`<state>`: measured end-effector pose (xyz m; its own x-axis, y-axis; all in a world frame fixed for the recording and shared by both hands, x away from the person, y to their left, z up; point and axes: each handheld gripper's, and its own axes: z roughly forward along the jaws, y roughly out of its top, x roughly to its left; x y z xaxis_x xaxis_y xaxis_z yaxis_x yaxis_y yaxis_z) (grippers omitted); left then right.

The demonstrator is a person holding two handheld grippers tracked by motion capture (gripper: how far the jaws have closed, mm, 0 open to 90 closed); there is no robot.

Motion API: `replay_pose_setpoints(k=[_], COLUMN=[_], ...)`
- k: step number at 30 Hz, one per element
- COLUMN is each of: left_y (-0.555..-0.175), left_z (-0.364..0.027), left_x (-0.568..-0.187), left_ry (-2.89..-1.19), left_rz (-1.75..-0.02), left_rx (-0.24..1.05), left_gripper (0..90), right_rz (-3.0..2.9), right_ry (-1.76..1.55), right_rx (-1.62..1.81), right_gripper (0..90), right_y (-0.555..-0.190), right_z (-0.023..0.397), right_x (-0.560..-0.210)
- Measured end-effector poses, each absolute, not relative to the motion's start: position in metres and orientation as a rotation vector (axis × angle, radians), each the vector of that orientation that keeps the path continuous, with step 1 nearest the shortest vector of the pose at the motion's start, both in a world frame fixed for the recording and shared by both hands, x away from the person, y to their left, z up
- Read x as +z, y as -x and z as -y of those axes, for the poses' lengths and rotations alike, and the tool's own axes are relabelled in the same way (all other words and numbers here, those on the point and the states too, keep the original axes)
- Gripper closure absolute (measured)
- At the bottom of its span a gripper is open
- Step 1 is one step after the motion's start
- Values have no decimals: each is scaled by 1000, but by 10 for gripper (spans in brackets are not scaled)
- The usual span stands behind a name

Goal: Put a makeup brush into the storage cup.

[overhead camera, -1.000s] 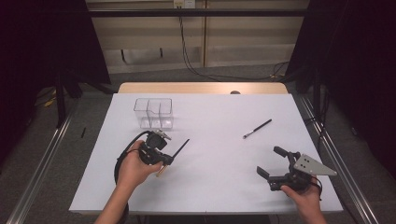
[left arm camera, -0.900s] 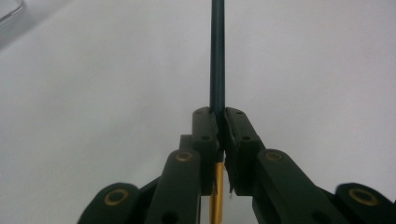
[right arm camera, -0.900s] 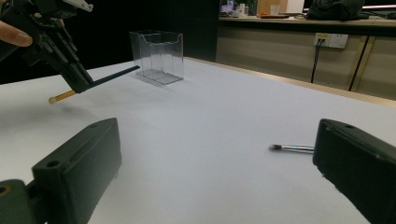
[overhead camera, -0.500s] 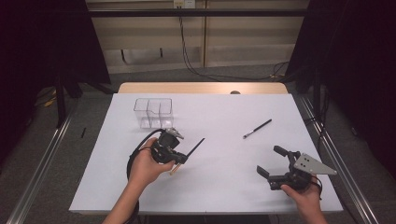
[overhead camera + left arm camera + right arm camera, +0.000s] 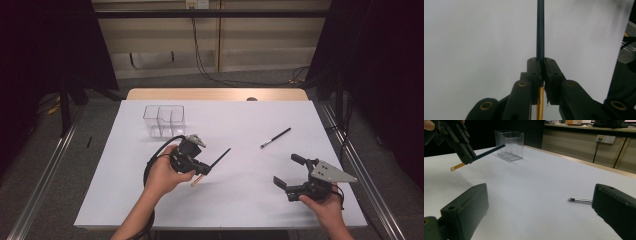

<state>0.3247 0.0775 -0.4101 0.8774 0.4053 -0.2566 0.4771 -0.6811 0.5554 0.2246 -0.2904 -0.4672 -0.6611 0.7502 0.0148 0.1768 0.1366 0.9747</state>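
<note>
Centrally over open white worktop [image 5: 240,200], left gripper [image 5: 204,168] pinching dark pencil [image 5: 218,159] near clear organizer [image 5: 164,120]; right gripper [image 5: 289,174] spread near front edge, beside brush [image 5: 275,138].

A white-covered rectangular table [image 5: 250,210] with a pale wooden far edge [image 5: 215,94] stands on grey carpeted floor [image 5: 45,170]. Black curtains [image 5: 45,45] hang on both sides. Behind is a beige panelled wall [image 5: 250,40] with a white power socket [image 5: 605,138] and black cables [image 5: 200,55].
</note>
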Motion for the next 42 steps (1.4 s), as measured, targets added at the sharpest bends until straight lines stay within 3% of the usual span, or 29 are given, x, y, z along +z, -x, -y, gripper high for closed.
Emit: replay_pose_setpoints(k=[13, 33, 42], left_y=[-326, -327, -327], left_z=[-57, -49, -48], left_x=[-411, -418, -418], left_ry=[-2472, -2533, -2533], left_rz=[-504, -435, -423], left_rx=[-225, -238, -233], left_gripper=[835, 835, 835], right_rz=[-2139, -2488, -2592], right_ry=[-791, -688, -617], right_rx=[1500, 1324, 1260], right_gripper=[0, 12, 95], right_y=[-240, -273, -282], right_z=[269, 226, 214], right_x=[-457, -432, -426])
